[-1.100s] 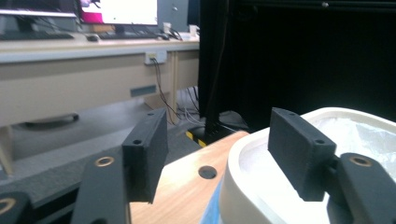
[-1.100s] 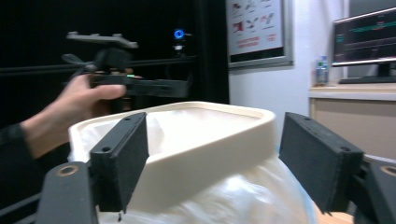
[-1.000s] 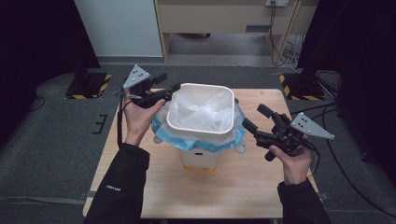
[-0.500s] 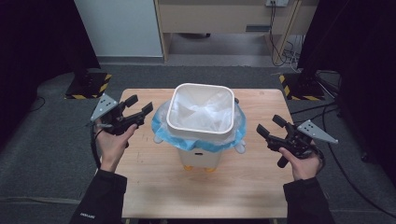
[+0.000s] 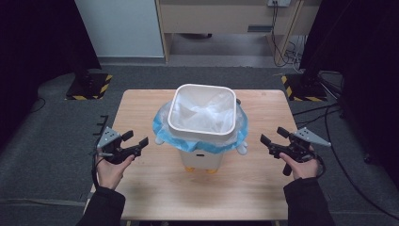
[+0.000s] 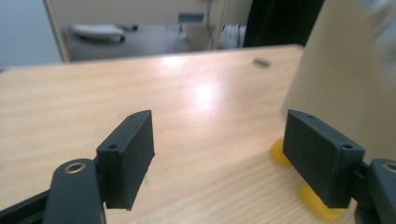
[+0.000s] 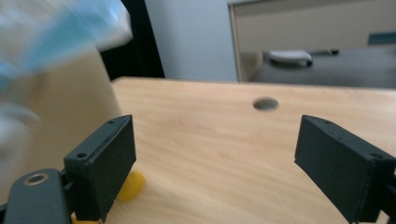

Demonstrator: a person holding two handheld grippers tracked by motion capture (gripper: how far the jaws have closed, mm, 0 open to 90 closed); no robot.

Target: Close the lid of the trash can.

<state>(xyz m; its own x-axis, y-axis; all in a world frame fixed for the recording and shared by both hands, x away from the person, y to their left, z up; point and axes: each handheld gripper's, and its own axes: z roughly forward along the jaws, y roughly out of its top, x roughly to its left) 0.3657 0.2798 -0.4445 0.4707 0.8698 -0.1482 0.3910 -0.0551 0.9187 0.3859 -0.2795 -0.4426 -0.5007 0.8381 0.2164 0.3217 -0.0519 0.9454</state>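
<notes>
A white bin (image 5: 202, 125) lined with a blue-edged bag (image 5: 162, 126) stood mid-bench (image 5: 141, 197). Flanking it, the left hand-held gripper (image 5: 136, 141) and right hand-held gripper (image 5: 273, 136) had just been opening, jaws wide and empty. Gripper views revealed what looked like yellow feet (image 6: 317, 205); grey floor (image 5: 56, 141) lay around.

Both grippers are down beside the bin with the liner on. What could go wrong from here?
1. The bin stands on small yellow feet; a sideways knock from the left gripper or right gripper could tip or slide it.
2. The blue bag edge hangs loose below the rim, so open jaws could snag it and pull the liner out.
3. Both grippers are low and could scrape the table.
</notes>
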